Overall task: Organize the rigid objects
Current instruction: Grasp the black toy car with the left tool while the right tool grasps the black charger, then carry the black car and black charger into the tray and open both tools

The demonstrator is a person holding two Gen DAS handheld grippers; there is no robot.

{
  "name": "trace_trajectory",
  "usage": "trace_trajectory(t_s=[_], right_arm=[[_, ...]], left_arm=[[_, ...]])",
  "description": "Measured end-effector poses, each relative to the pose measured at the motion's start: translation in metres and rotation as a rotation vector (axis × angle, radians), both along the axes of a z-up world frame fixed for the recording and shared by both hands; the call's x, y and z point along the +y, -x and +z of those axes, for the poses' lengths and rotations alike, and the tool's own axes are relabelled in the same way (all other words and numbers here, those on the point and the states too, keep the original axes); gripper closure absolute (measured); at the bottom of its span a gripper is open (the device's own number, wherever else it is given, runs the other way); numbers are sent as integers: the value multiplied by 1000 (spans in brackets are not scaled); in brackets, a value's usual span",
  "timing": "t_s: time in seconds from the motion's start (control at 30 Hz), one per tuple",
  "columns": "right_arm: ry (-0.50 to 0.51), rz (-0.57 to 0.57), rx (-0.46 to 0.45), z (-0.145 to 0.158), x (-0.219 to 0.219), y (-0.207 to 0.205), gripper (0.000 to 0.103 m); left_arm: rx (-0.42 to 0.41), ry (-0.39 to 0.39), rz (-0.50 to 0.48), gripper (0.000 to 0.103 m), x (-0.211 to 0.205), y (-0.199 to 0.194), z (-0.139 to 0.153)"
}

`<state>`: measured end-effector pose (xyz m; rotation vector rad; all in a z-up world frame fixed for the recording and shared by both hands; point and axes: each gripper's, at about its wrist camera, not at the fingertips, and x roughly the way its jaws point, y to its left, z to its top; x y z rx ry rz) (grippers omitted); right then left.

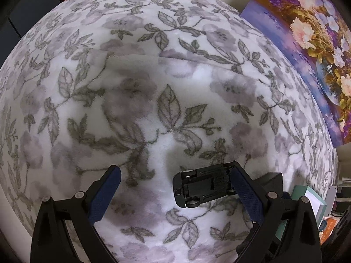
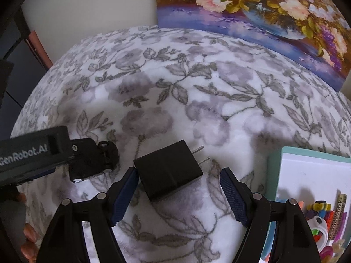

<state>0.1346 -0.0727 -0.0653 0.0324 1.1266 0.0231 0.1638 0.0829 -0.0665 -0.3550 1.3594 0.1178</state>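
Note:
A black toy car lies upside down on the flowered blanket. My left gripper is open around it, the car resting against the right pad and well apart from the left pad. In the right wrist view the same car shows beside the left gripper's housing. A black plug adapter with two metal prongs lies flat between the fingers of my open right gripper. Its left pad is at the adapter's corner, and the right pad stands clear.
A teal box with a white inside holds several small colourful items at the right, also seen as a teal box in the left wrist view. A flower painting leans at the back. A person's fingers show low left.

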Motion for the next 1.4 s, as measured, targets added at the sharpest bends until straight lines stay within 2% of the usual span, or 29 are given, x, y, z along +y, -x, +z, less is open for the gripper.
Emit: trace_trajectory(t_s=[0.17,0.27,0.4,0.47,0.53,0.73,0.93,1.4], right_arm=[[-15,-12,-11,0,-5,-2,24],[-25,-18,-24,2,-9,-3,32],[-50,-33,-25,3,-17,-4,32],[-51,-39,-29,4,-19,-4,36],[-59,-45,-32,7,-23,-4,42],[-67,-50,-28,7,-27,-3,43],[-61,-42,-29,7,-27,-3,43],[-62,-39,-24,8,-27,-1,43]], left_arm=[[-11,20,-2,3,-3,-5,-4],[-12,32,-3,3,-12,-10,-6],[-4,35,-13,3,-22,-14,-10],[1,39,-16,3,-28,-16,-14],[0,35,-28,3,-34,-16,-15],[-3,5,-63,3,-50,-16,-19],[-10,-33,-71,27,-55,-11,-22],[-27,37,-55,27,-32,-2,-5]])
